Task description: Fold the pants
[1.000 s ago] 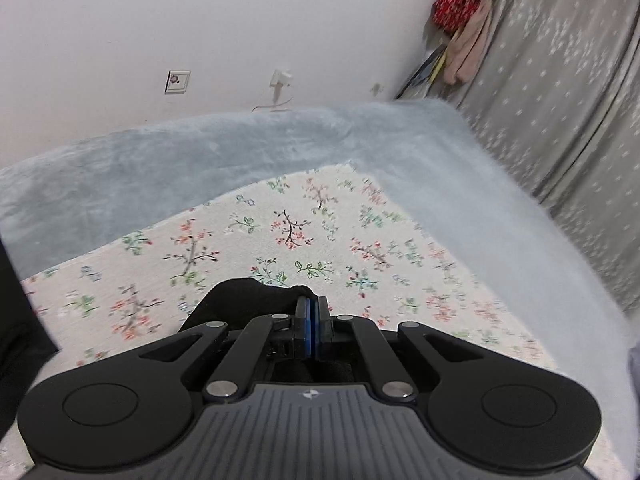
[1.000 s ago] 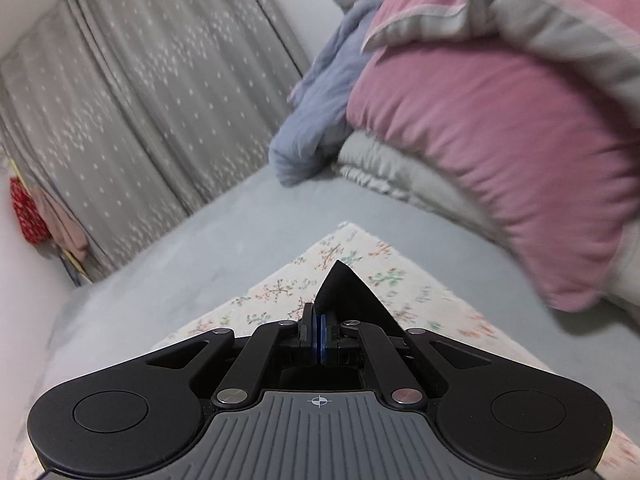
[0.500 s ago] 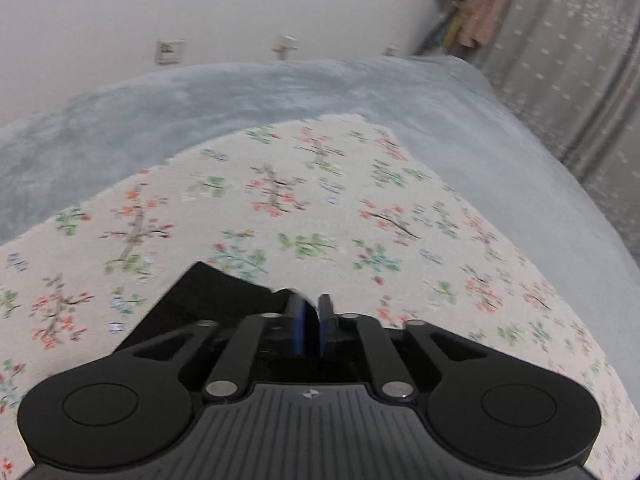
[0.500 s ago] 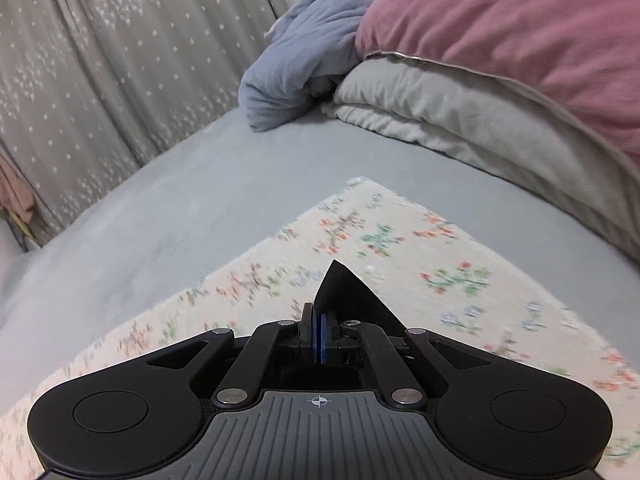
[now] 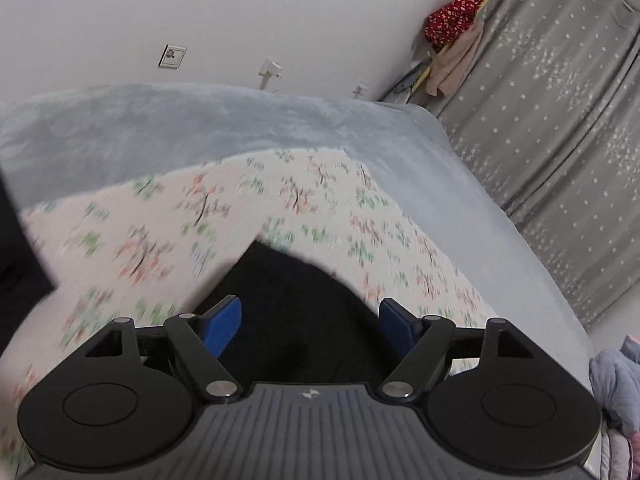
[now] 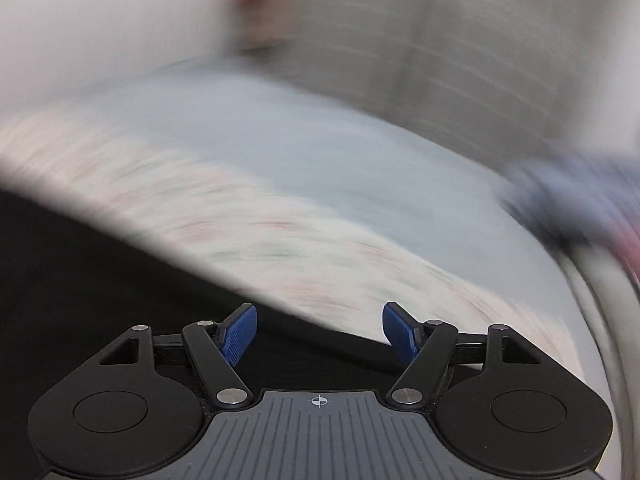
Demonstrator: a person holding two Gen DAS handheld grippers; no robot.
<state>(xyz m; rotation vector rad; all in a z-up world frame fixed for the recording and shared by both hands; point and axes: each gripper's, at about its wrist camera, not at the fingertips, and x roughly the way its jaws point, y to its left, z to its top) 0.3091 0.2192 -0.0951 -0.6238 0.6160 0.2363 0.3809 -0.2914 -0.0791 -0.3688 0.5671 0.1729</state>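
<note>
The black pants [image 5: 296, 300] lie on a floral cloth [image 5: 168, 224] spread over the bed. In the left wrist view a rounded end of the pants lies under my left gripper [image 5: 311, 320]; its jaws are opening and the blue pads [image 5: 224, 324] stand wide apart, touching no fabric. In the blurred right wrist view the pants [image 6: 80, 280] fill the lower left with a straight slanting edge. My right gripper [image 6: 320, 330] hovers over that edge with its jaws opening, and nothing is pinched between its pads [image 6: 240, 334].
A grey-blue blanket [image 5: 160, 120] covers the bed beyond the floral cloth. A white wall with sockets [image 5: 172, 57] stands behind, and grey starred curtains [image 5: 560, 120] hang at the right. Red and pink clothes [image 5: 452, 40] hang in the corner. Bluish bedding [image 5: 616, 384] shows at the lower right.
Both grippers were shut on black fabric; both have let go and stand open. The right gripper has swung and rolled fast, so its view has shifted from the pillows to the pants.
</note>
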